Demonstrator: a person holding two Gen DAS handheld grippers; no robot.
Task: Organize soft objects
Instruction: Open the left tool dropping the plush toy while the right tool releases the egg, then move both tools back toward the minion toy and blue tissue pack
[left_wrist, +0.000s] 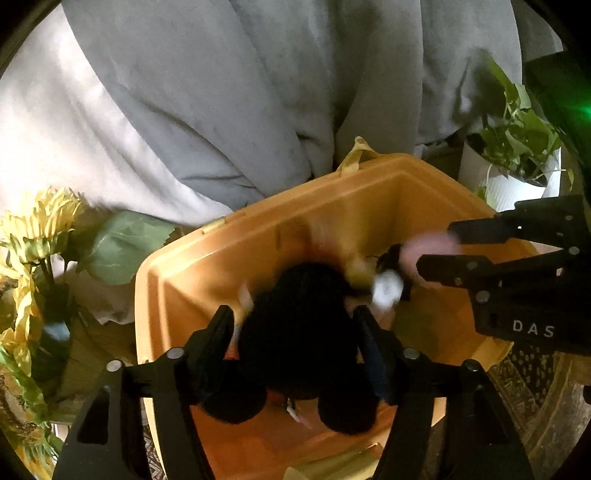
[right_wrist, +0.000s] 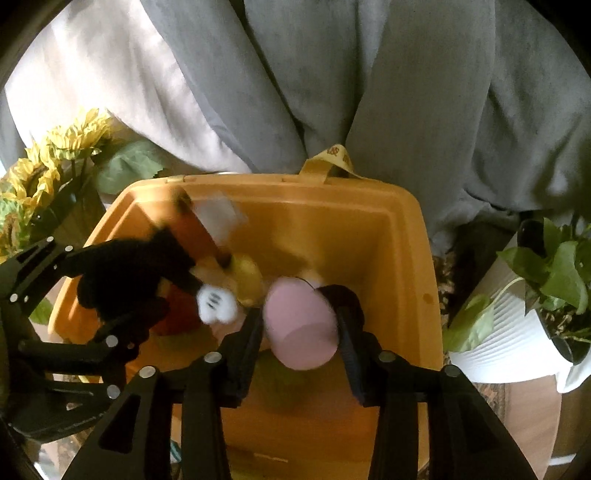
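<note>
An orange plastic bin (left_wrist: 258, 221) (right_wrist: 295, 186) stands open below both grippers. My left gripper (left_wrist: 293, 328) (right_wrist: 122, 280) reaches into it, and the black head of a plush toy (left_wrist: 295, 306) (right_wrist: 129, 273) fills the gap between its fingers. The toy's white glove (left_wrist: 386, 290) (right_wrist: 216, 302), red part and yellow part hang blurred inside the bin. My right gripper (right_wrist: 299, 325) (left_wrist: 436, 247) has a pink soft piece (right_wrist: 301, 321) (left_wrist: 421, 245) touching both pads. I cannot tell whether the pink piece belongs to the same toy.
Grey and white bedding (left_wrist: 221, 92) hangs behind the bin. Artificial sunflowers (left_wrist: 37, 229) (right_wrist: 66, 147) stand to the left. A leafy plant in a white ribbed pot (right_wrist: 517, 332) (left_wrist: 513, 177) stands to the right. A patterned rug (left_wrist: 524, 380) lies under the bin.
</note>
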